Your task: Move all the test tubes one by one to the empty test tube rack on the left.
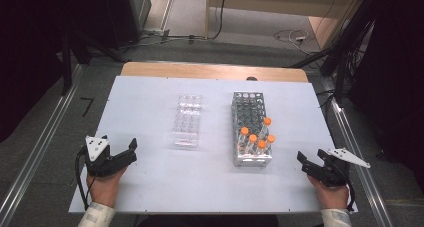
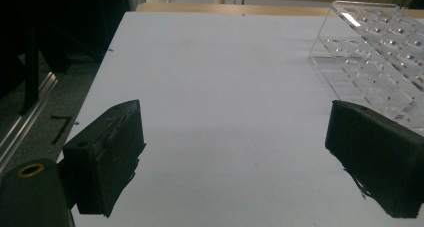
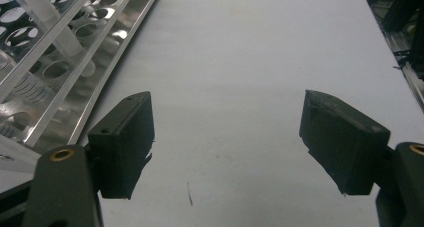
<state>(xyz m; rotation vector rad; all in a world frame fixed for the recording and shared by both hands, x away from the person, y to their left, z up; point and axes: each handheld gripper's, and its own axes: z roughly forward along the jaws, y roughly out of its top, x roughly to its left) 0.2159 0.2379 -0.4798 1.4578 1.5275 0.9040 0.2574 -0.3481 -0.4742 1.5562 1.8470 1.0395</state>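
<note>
over white table [image 1: 150,182], both grippers agape, empty

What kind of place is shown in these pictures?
Probably a lab-style workbench set up for recording. A metal tube rack holds orange-capped tubes, a clear plastic rack stands beside it on the white table, and cables lie on the floor behind.

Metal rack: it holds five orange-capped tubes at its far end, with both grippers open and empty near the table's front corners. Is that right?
Not quite. The five orange-capped tubes stand at the near end of the metal rack, towards the person, as the high view shows. The rest holds: the left gripper and right gripper are open and empty near the front corners.
</note>
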